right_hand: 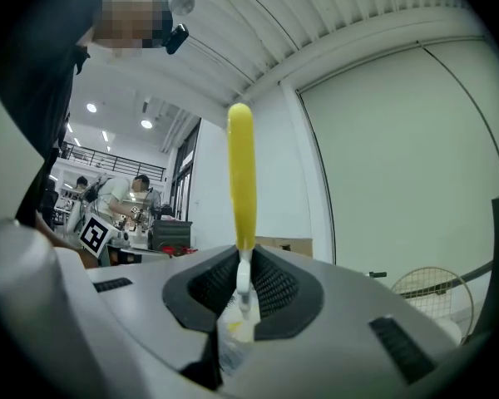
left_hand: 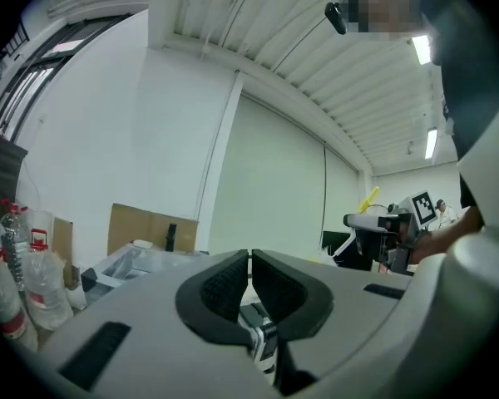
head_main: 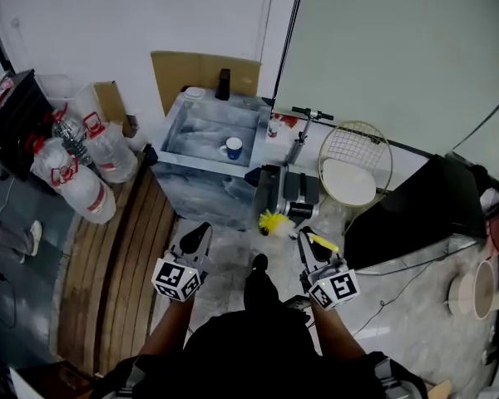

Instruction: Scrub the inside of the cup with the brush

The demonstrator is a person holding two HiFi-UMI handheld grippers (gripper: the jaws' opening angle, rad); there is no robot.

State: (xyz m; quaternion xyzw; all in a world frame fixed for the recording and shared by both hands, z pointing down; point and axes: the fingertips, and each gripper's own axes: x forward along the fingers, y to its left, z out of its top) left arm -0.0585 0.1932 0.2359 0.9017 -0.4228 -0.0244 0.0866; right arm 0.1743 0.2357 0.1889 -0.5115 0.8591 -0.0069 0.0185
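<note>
Though clamped tight in the right tool (right_hand: 244, 263) by a thin white neck, points the brush (right_hand: 240, 165) straight out along the jaws, yellow length leading, aimed at nothing useful yet. Far ahead in the sink (head_main: 191, 135), the blue-and-white cup (head_main: 233, 148) — apparently upright, well apart from both tools, somewhat nearer the left tool (left_hand: 249, 260), itself pressed shut on nothing. Probably calls for a long forward reach with the right, then tipping the brush's long axis downward to line up with the cup's mouth — with the free left well placed to steady the cup first.
</note>
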